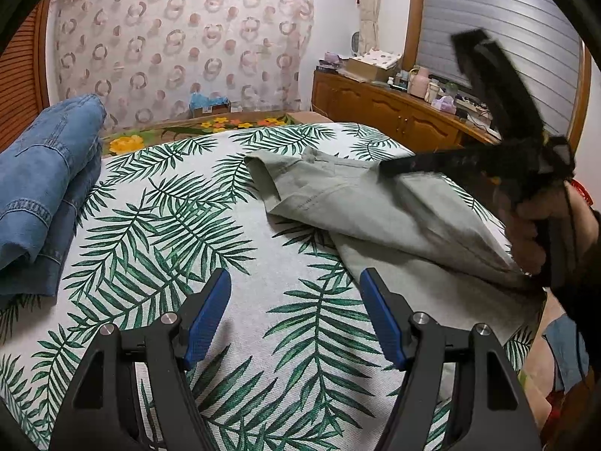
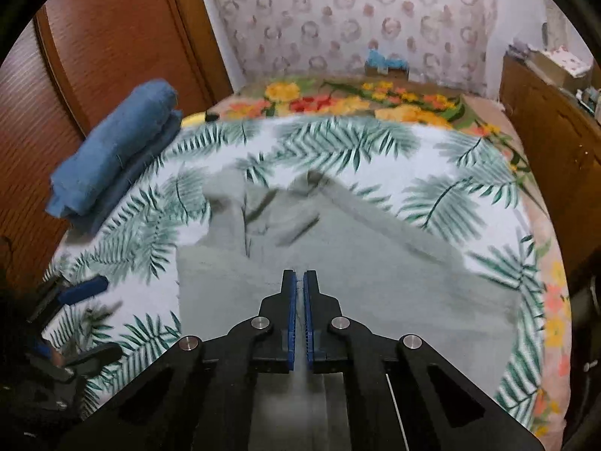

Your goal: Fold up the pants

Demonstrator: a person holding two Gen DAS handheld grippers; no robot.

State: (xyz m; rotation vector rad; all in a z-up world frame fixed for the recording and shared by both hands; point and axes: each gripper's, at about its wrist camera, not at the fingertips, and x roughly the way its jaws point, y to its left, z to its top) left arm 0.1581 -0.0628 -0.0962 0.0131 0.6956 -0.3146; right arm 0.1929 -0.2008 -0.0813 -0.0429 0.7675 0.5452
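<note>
Pale grey-green pants [image 1: 375, 210] lie partly folded on the palm-leaf bedspread [image 1: 195, 233], waistband end toward the far side. My left gripper [image 1: 295, 282] is open and empty, hovering over bare bedspread to the left of the pants. My right gripper [image 2: 299, 282] is shut on a fold of the pants [image 2: 375, 270], with cloth pinched between its blue pads and lifted. In the left wrist view the right gripper [image 1: 383, 171] reaches over the pants from the right, blurred. The left gripper's blue finger [image 2: 80, 291] shows at the left of the right wrist view.
Folded blue jeans [image 1: 45, 188] are stacked at the bed's left edge, also in the right wrist view [image 2: 112, 154]. A floral blanket [image 2: 338, 101] lies at the far end. A wooden dresser [image 1: 394, 112] with clutter stands at the right, a wooden wardrobe [image 2: 94, 56] at the left.
</note>
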